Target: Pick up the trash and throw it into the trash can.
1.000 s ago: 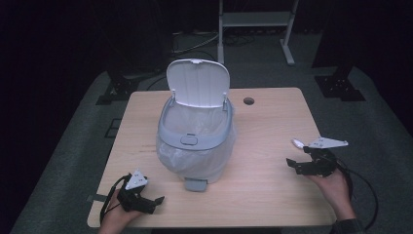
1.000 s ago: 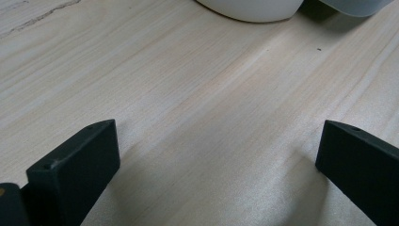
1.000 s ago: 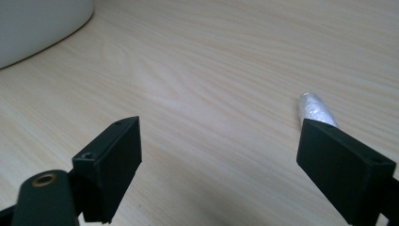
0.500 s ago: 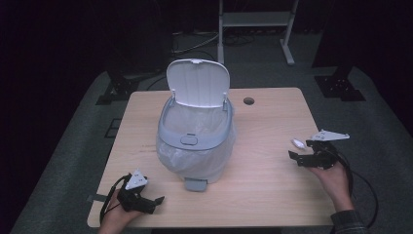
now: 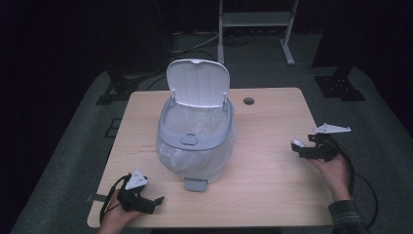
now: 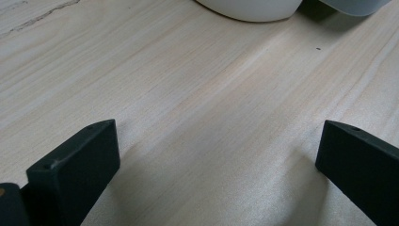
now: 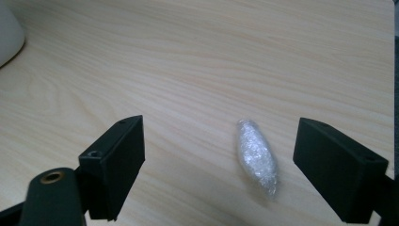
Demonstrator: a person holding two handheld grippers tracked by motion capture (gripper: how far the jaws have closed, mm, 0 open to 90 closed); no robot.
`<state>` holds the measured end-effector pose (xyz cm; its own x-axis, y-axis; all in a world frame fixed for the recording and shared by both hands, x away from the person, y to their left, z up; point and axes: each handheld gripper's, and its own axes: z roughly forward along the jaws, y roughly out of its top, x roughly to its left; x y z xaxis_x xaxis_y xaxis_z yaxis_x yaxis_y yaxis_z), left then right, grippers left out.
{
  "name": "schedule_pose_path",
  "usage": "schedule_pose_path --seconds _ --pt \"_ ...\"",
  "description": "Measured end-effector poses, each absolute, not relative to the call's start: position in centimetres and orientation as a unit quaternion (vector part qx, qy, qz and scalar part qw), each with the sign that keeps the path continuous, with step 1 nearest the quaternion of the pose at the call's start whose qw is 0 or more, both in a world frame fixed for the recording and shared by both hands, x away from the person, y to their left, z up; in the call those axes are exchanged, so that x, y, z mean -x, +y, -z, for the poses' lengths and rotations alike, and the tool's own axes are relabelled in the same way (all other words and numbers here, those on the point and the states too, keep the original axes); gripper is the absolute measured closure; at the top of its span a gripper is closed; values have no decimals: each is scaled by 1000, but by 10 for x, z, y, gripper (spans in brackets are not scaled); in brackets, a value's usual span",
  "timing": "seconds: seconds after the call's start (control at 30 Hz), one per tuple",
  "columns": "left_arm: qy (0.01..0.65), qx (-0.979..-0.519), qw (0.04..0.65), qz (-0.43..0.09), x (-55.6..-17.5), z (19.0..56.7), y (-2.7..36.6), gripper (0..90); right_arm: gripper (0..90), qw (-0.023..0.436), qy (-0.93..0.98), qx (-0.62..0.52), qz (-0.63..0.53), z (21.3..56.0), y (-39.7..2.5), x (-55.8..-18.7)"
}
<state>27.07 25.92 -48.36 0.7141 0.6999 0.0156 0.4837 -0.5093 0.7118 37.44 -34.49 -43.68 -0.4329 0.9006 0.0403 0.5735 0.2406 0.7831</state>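
Now right tongs spread wide around foil-like wad — left tongs likewise released, resting on table.

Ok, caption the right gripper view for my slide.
Open right gripper poised over a crumpled plastic-wrap wad on the wooden table.

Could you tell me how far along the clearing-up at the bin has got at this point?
Done: the bin stands lined with a plastic bag, its lid up. In hand: the right gripper is open, its jaws either side of a small wad of clear wrap lying on the table, not yet gripped. Left: closing on the wad and probably carrying it to the bin. The left gripper rests open near the table's front edge.
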Motion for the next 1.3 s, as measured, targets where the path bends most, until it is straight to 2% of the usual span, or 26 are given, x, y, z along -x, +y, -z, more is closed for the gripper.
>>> schedule_pose_path --seconds 0.83,1.3 --pt "345 -856 354 -152 -271 484 259 0 270 199 752 -509 -368 465 -353 -405" --pt "345 -856 355 -152 -271 484 259 0 497 188 770 -504 -344 477 -352 -408"
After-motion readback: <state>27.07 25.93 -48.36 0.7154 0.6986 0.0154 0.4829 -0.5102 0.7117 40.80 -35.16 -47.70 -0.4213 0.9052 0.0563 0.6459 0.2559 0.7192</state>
